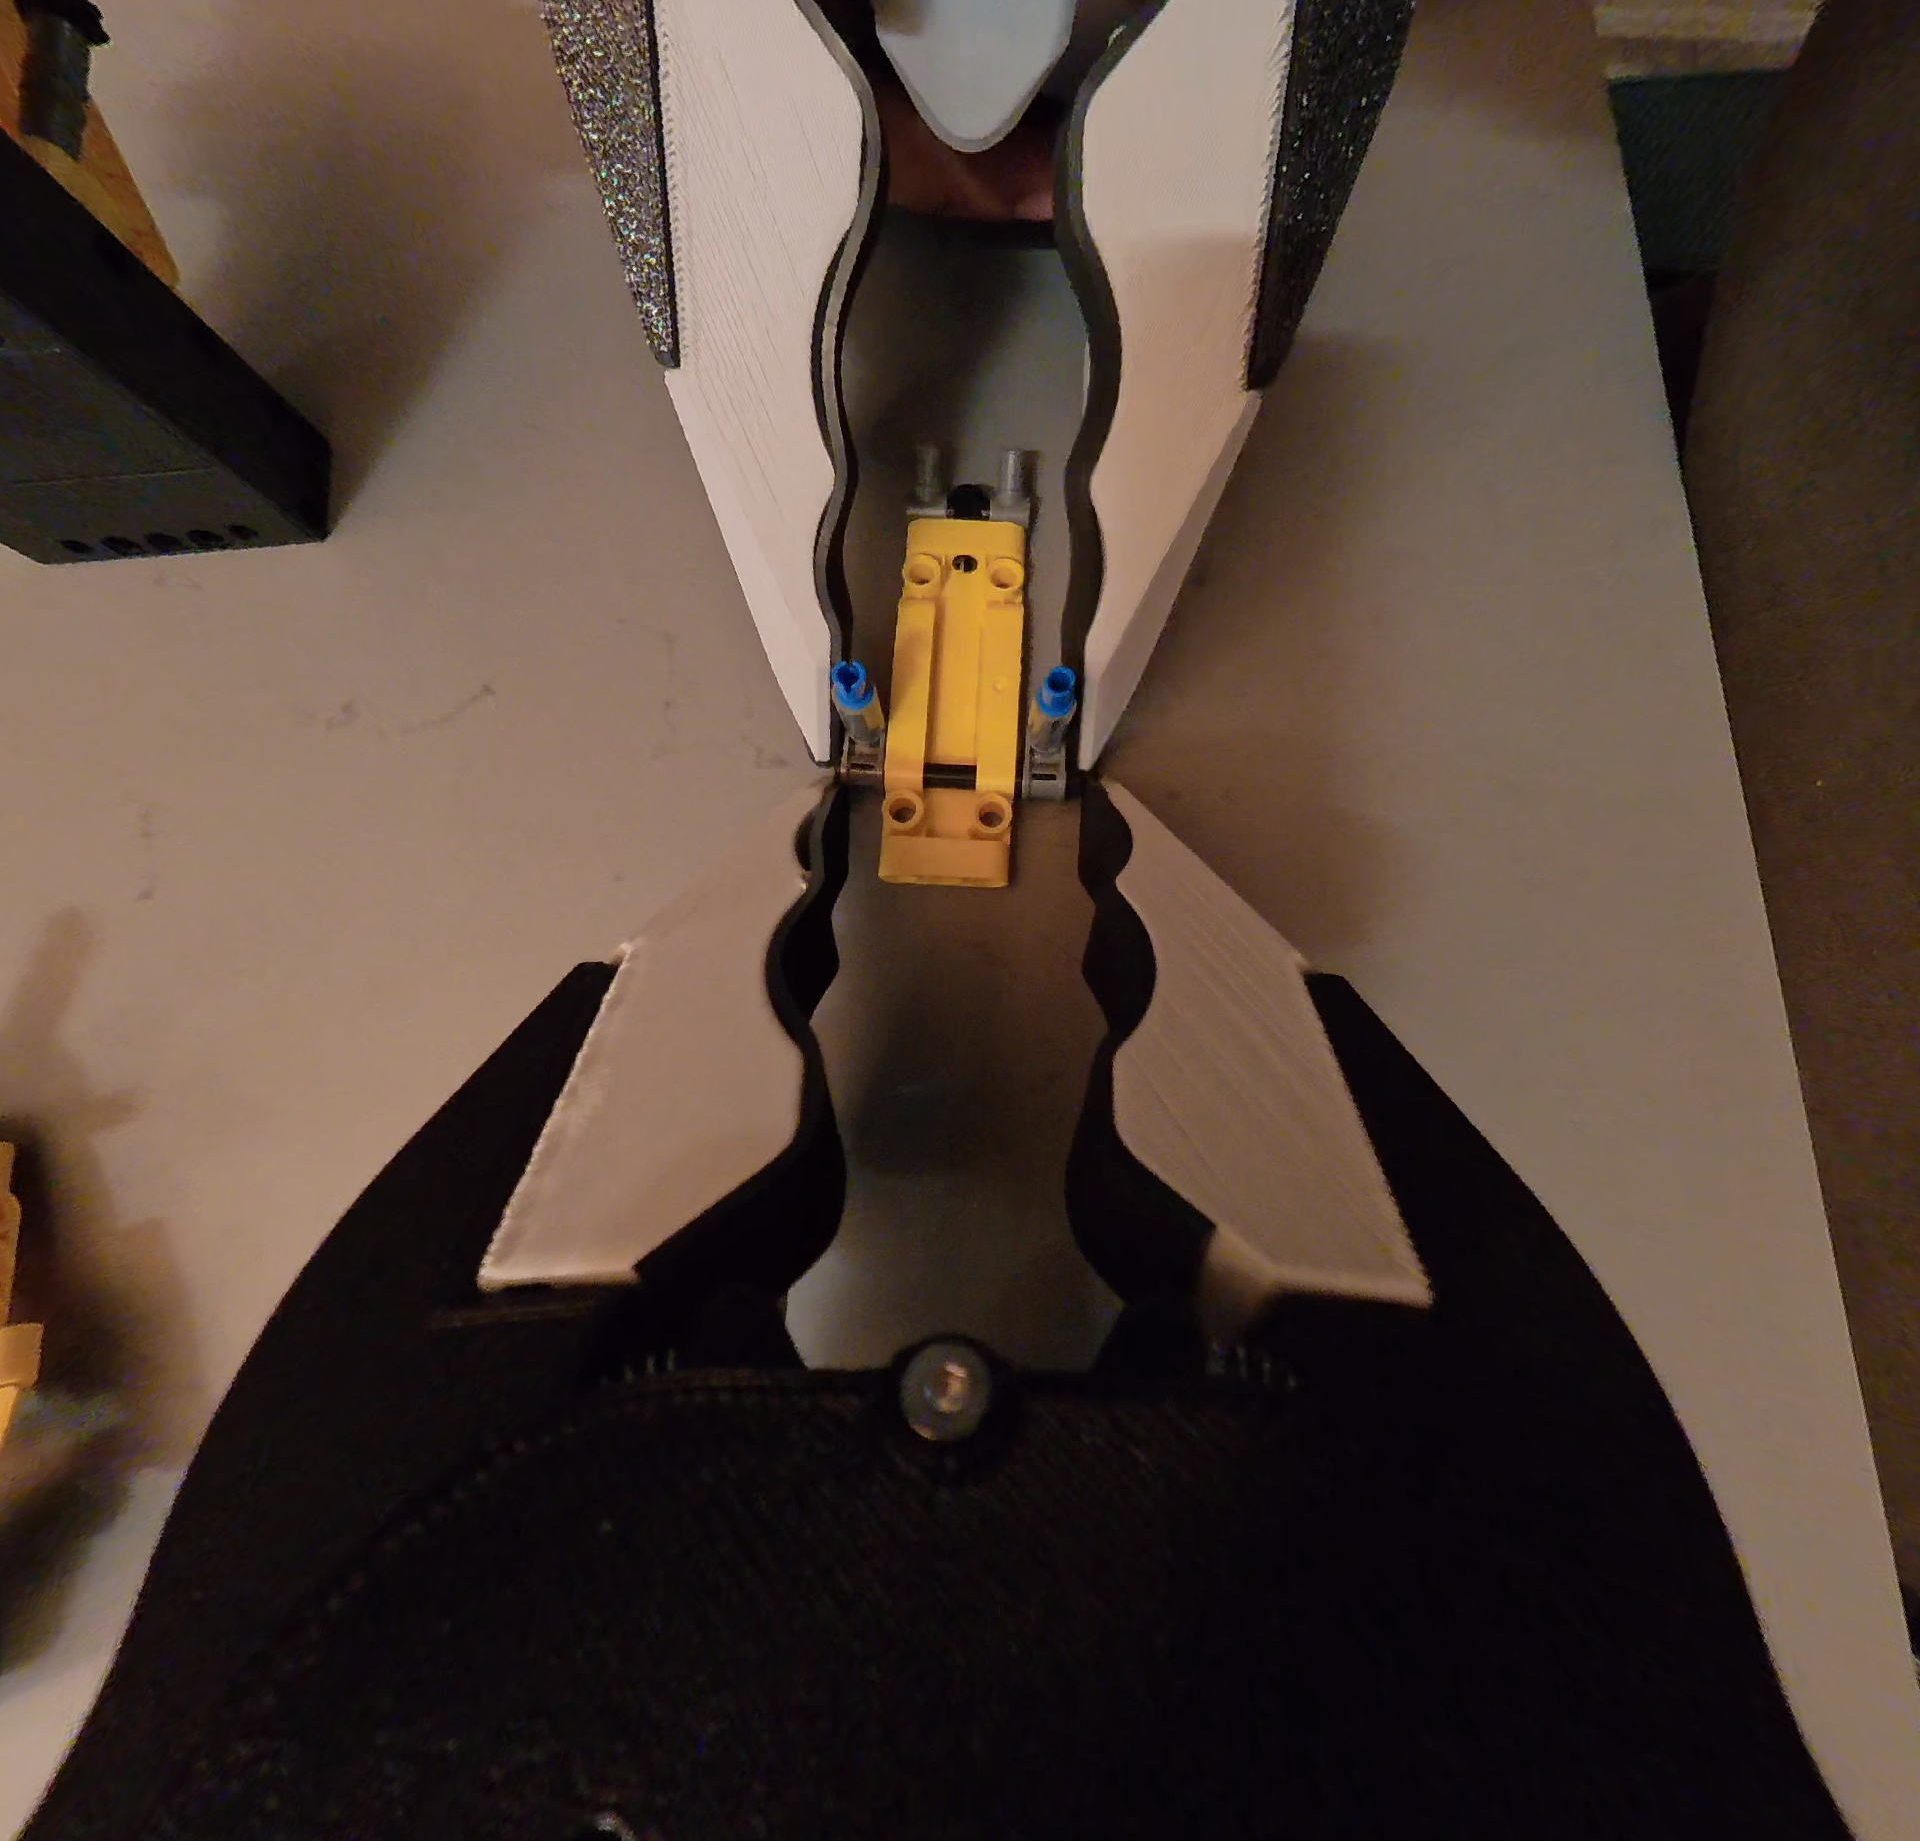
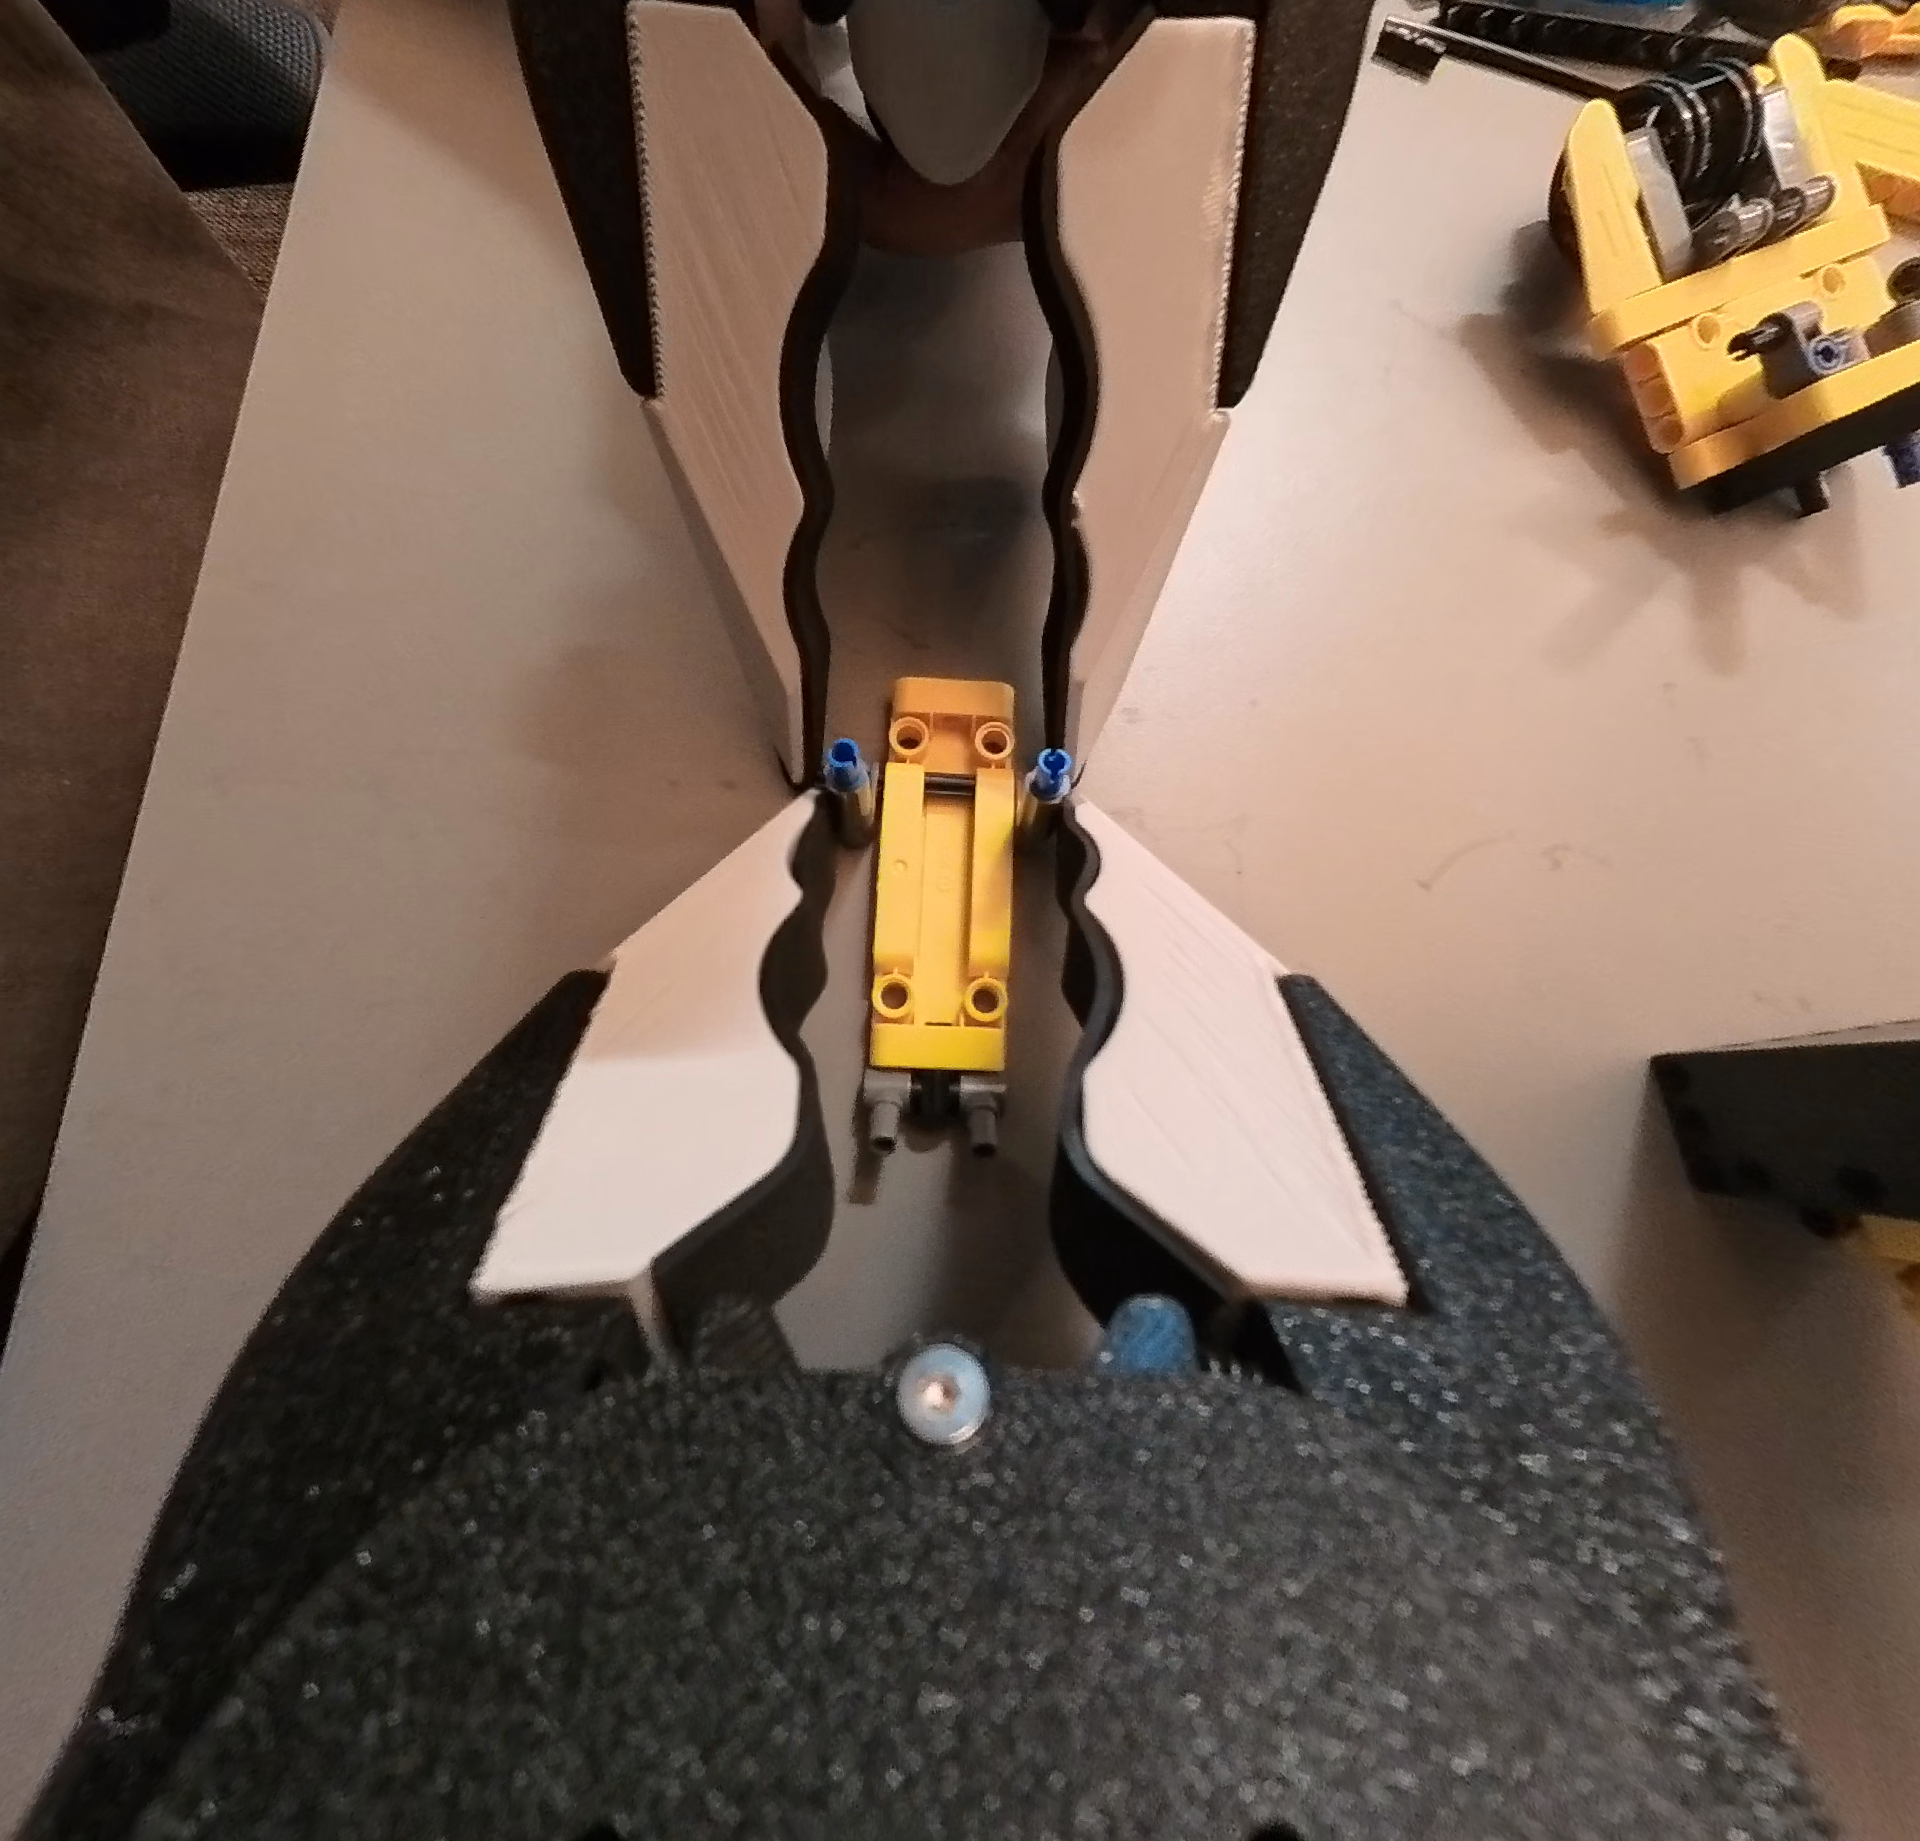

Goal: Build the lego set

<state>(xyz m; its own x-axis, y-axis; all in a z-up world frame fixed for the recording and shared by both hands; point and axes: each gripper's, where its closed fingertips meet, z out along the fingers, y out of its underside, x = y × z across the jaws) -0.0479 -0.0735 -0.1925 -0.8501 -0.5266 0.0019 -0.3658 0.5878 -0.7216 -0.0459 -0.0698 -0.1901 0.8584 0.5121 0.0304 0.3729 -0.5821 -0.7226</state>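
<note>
Two grippers are meeting tip to tip over a yellow brick piece (image 1: 951,705) lying on a pale table (image 1: 416,752). The left gripper (image 1: 951,775) and right gripper (image 2: 940,789) are both gaping, tips touching its blue pins (image 1: 850,685).

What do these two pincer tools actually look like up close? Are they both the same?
Nearly the same. The left gripper has a smooth black printed body; the right gripper has a speckled, glittery black one. Each carries two white ribbed wedge-shaped fingers lined with wavy black inner pads, and a silver screw sits at the base. The right one also shows a blue knob. No cables or sleeves show.
</note>
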